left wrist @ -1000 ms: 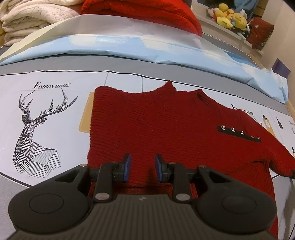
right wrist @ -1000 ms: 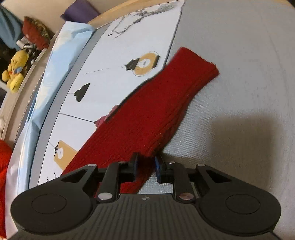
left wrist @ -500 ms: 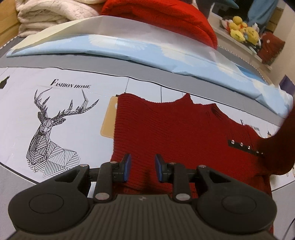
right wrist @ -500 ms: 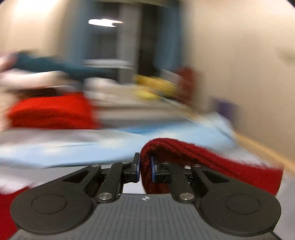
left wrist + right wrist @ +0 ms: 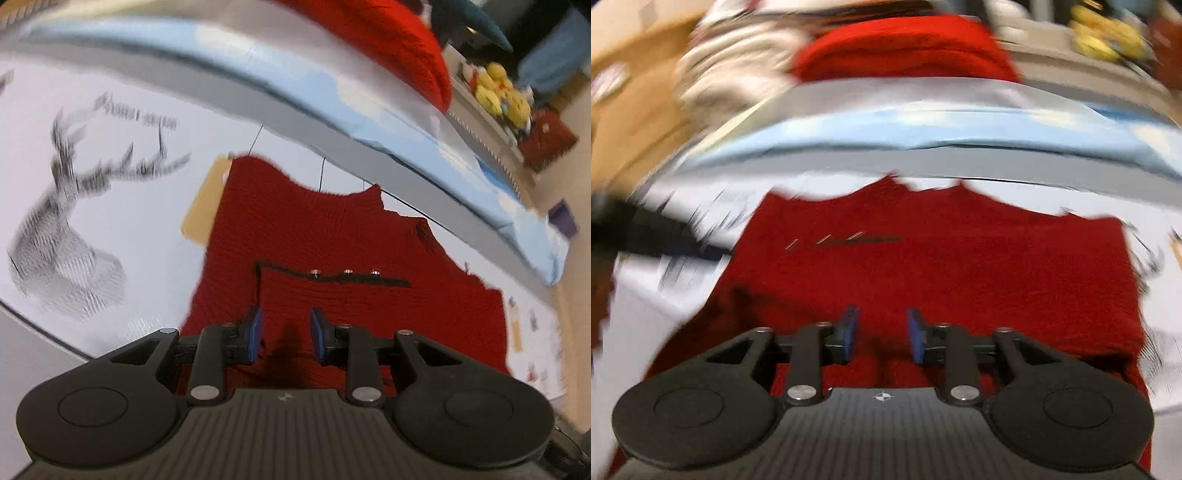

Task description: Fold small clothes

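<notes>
Red knit, the sweater [image 5: 332,266] is spread flat on the printed sheet [image 5: 122,206]; the left gripper [image 5: 285,336] is held narrowly parted above its near hem, gripping nothing; the right gripper [image 5: 882,334] has just been opening, with nothing between its jaws.

I observe one dark red knitted sweater [image 5: 332,236], lying flat on the printed bedsheet [image 5: 147,206], just right of the deer print [image 5: 70,229]. Its neckline faces away from the deer's side. A black strip with metal studs [image 5: 343,276] crosses its upper face.
</notes>
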Tool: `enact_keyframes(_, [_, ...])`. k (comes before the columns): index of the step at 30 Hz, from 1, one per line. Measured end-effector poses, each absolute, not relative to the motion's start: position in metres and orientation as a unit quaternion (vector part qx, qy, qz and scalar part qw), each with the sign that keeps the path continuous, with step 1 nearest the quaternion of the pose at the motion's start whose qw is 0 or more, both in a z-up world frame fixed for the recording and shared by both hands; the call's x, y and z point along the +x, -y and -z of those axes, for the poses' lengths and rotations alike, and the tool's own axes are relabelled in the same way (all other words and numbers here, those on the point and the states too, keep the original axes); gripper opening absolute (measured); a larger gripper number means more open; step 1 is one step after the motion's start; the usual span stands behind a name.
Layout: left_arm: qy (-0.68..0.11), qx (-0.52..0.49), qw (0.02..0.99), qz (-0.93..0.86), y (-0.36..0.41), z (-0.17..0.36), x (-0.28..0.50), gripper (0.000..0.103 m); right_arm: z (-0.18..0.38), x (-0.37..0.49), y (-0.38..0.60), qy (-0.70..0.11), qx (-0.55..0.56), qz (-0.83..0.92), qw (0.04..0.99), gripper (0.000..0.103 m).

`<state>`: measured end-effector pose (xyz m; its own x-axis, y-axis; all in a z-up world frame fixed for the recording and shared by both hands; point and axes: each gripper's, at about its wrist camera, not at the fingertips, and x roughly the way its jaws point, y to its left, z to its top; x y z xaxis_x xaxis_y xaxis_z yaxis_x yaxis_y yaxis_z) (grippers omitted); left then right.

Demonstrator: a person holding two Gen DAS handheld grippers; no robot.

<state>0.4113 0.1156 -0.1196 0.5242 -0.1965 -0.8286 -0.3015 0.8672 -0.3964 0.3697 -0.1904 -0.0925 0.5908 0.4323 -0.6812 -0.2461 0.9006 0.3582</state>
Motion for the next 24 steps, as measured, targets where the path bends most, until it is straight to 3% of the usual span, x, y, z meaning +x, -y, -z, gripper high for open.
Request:
enact_keyframes(7, [-0.506,-0.322,0.799,-0.05,-0.129,0.149,0.417,0.034,0.111,0.381,0.233,-0.459,0.187,-0.114,0.861,0.041])
enact_keyframes(13, [-0.51,-0.278,0.812,-0.048,-0.119,0.145,0.419,0.034,0.113,0.385,0.258,-0.453,0.22,-0.073,0.861,0.041])
enact_keyframes(15, [-0.51,-0.252,0.821,-0.045,-0.113,0.144,0.419,0.03,0.111,0.388,0.264,-0.447,0.227,-0.061,0.863,0.041])
enact_keyframes(16, [-0.507,-0.234,0.828,-0.047,-0.109,0.143,0.419,0.01,0.11,0.388,0.267,-0.445,0.229,-0.055,0.864,0.041])
enact_keyframes(17, [-0.498,-0.21,0.84,-0.052,-0.106,0.138,0.417,0.001,0.11,0.388,0.269,-0.443,0.231,-0.048,0.865,0.041])
enact_keyframes(21, [-0.413,-0.167,0.893,-0.07,-0.105,0.095,0.408,0.001,0.111,0.387,0.278,-0.436,0.241,-0.028,0.866,0.041])
enact_keyframes(24, [-0.399,-0.145,0.9,-0.102,-0.11,0.087,0.407,0.001,0.111,0.388,0.281,-0.435,0.242,-0.025,0.867,0.041])
